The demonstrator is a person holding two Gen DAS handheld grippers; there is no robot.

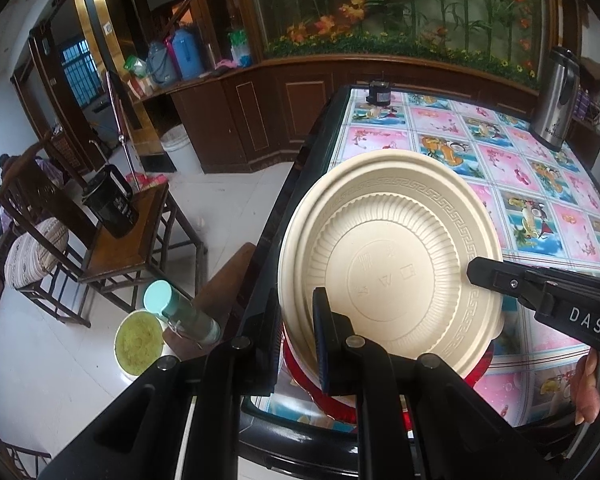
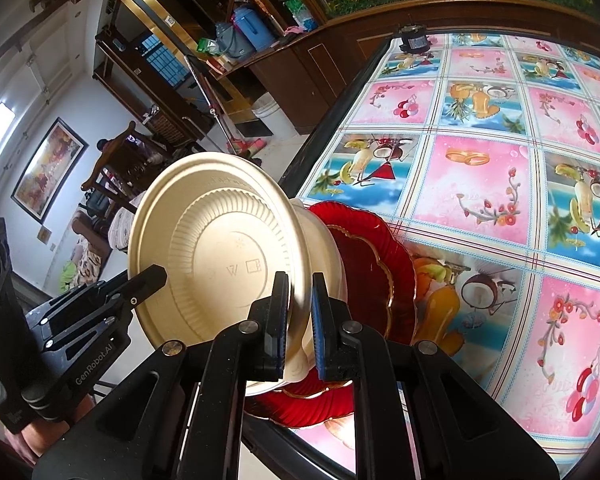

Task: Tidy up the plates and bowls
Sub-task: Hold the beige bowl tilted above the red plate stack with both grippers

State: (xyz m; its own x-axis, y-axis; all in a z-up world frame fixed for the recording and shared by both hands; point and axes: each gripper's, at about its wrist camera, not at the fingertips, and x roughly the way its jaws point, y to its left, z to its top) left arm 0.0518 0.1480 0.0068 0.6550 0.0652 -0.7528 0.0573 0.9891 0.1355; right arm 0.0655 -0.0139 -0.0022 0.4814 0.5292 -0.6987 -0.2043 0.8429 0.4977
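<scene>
Bowls (image 2: 220, 248), cream-coloured and nested as a stack, are tipped on edge at the near corner of the table (image 2: 480, 192), undersides facing the cameras. The stack leans over a red plate (image 2: 364, 276) that lies flat on the patterned cloth, close to the table's edge.

Right tool (image 2: 300, 312): jaws nearly closed, clamped on the rim of the bowls at the lower edge. Left tool (image 1: 300, 340): jaws likewise nearly closed. In the left wrist view one pad sits against the underside of the outer bowl; the other finger lies off the left edge of the stack, and whether it bears on the rim cannot be told. Each tool's tip shows in the other's view, against the ribbed wall of the outer bowl. A hand (image 1: 588, 388) shows at the right margin.

Judged risks:
- Bowls are thin and light. A rim pinch could flex the wall and let the stack slip, or peel the outer bowl from the ones beneath.
- The stack stands over the table's edge. A slip to the left would send it toward the floor, where an open tub (image 1: 140, 340) and a bottle (image 1: 184, 316) sit on a bench below.
- The bowls' lower edge is near or touching the plate. Dragging could shove the plate off the corner.
</scene>
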